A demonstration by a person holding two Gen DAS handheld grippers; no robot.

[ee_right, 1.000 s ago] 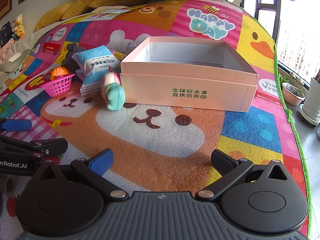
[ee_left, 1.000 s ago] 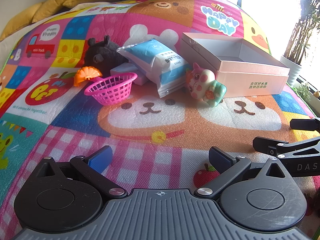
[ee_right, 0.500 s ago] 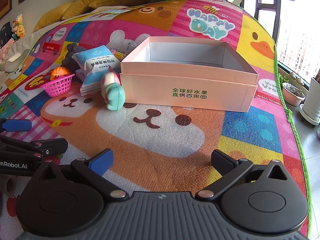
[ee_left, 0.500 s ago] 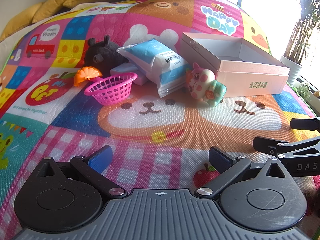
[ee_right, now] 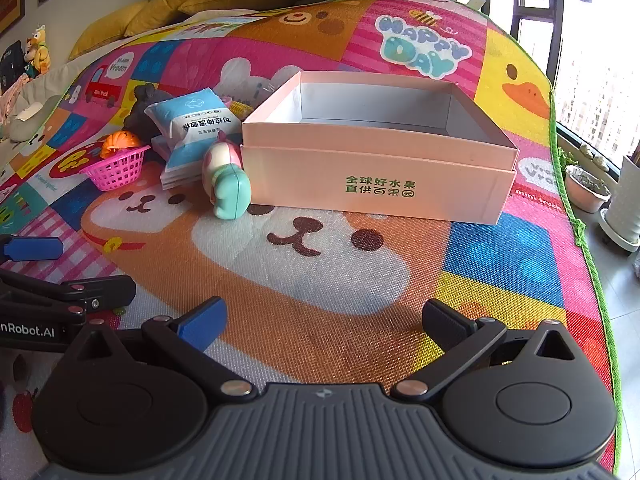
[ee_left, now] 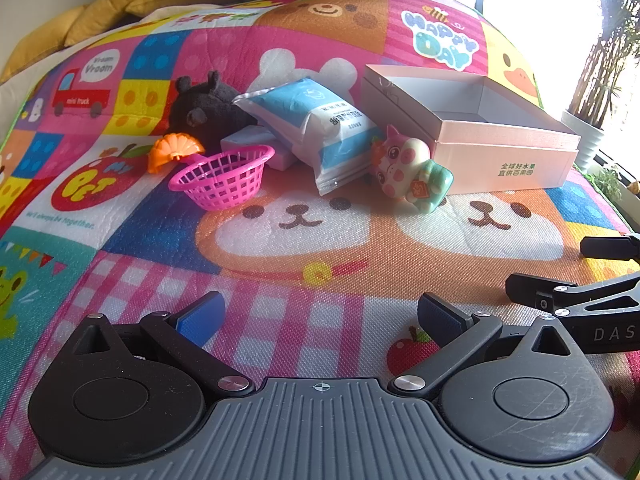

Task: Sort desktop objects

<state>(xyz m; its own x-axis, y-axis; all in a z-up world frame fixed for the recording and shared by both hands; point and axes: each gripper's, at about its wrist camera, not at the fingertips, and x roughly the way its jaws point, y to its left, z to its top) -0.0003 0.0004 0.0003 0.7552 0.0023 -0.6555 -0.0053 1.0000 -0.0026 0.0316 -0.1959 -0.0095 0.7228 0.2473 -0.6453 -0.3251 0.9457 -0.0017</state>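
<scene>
Left gripper (ee_left: 320, 312): jaws spread, empty, low over mat (ee_left: 280, 240). Right gripper (ee_right: 324, 320): same. Ahead: cow toy (ee_left: 408, 172) touching pink box (ee_right: 376, 176); left of it, packet (ee_left: 316, 128), basket (ee_left: 224, 176), orange toy (ee_left: 174, 148), black plush (ee_left: 204, 108).

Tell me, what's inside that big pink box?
Nothing shows inside the pink box: only its bare white inner walls and a strip of floor. The near wall hides the front part of the floor, so something flat there could go unseen.

The pink box (ee_right: 376, 184) carries green print, "全球好水果 直供百果园". The play mat (ee_left: 320, 240) reads "HAPPY DAY", "Vroom Vroom", "mini truck" and "MY PET". The left gripper (ee_right: 36, 292) shows "nRobot.AI", the right gripper (ee_left: 580, 292) "DAS".
</scene>
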